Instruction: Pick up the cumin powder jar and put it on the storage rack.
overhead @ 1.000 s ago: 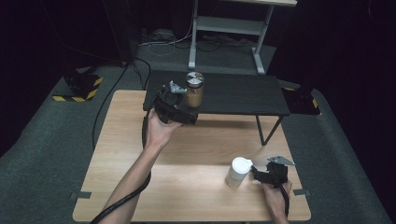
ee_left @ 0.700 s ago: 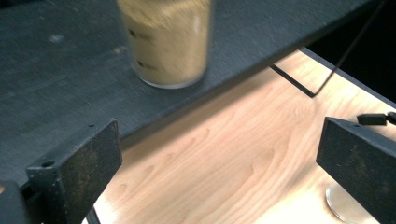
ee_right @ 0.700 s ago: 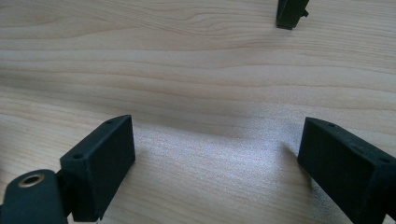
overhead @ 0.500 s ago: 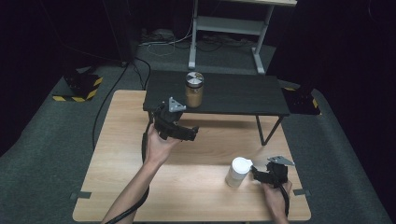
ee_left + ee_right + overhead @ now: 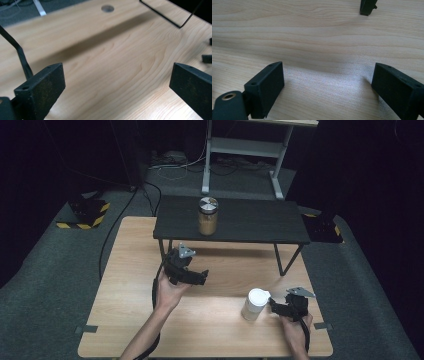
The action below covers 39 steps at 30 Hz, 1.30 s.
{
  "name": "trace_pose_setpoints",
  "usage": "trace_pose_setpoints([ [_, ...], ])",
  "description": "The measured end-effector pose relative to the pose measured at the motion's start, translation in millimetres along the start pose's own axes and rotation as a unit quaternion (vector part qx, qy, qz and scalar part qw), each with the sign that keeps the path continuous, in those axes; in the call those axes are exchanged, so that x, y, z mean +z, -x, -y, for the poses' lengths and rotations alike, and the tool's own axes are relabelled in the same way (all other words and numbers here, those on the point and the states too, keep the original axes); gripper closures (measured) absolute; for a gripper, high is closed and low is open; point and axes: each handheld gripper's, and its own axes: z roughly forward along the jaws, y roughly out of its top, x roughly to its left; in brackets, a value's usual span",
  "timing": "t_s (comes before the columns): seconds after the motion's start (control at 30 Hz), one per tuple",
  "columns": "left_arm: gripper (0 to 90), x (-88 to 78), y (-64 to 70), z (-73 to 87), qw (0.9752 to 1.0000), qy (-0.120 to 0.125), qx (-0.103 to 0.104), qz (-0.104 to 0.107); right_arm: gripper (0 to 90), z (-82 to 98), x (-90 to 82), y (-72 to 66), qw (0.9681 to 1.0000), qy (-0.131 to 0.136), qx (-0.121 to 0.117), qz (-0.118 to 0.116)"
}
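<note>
Two grippers work over a pale wooden counter, and the handiest landmark on it is the low black shelf standing on thin legs along the far half. On that shelf, a little left of its middle, a jar of brownish contents with a silvery lid stands upright. The left gripper is held in the person's left hand just in front of the shelf's left end, above the wood, with its fingers spread wide and nothing between them; in the left gripper view only bare wood grain lies in the gap, with the shelf's shadow and one thin black leg beyond. The right gripper sits low near the front of the counter, well in front of the shelf's right end, held by the right hand. A white cylindrical container stands upright just beside its tips, on the side nearer the counter's middle; whether they touch is hard to tell from above. In the right gripper view its fingers are likewise spread apart over bare wood, gripping nothing.
</note>
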Motion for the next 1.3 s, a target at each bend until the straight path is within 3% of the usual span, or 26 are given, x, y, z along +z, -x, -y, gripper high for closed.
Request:
trace_pose_setpoints([
  [0.1,0.3,10.9,-5.1,18.9,0.9998,-0.012,-0.001,-0.014,10.1,0.0,0.0,0.0,1.0000,0.000,0.000,0.000],
  [0.23,0.3,17.8,-8.5,35.6,0.9997,-0.010,-0.011,-0.021,10.1,0.0,0.0,-0.1,1.0000,0.000,0.000,0.000],
  [1.0,0.2,47.0,-23.4,83.5,0.9983,-0.042,-0.018,-0.037,10.1,0.0,0.0,-0.1,1.0000,0.000,0.000,0.000],
  [1.07,0.2,49.2,-23.0,89.0,0.9983,-0.031,-0.030,-0.040,10.1,0.0,0.0,-0.1,1.0000,0.000,0.000,0.000],
  [1.3,0.3,51.0,-24.8,99.8,0.9983,-0.013,-0.035,-0.044,10.1,0.0,0.0,0.0,1.0000,0.000,0.000,0.000],
])
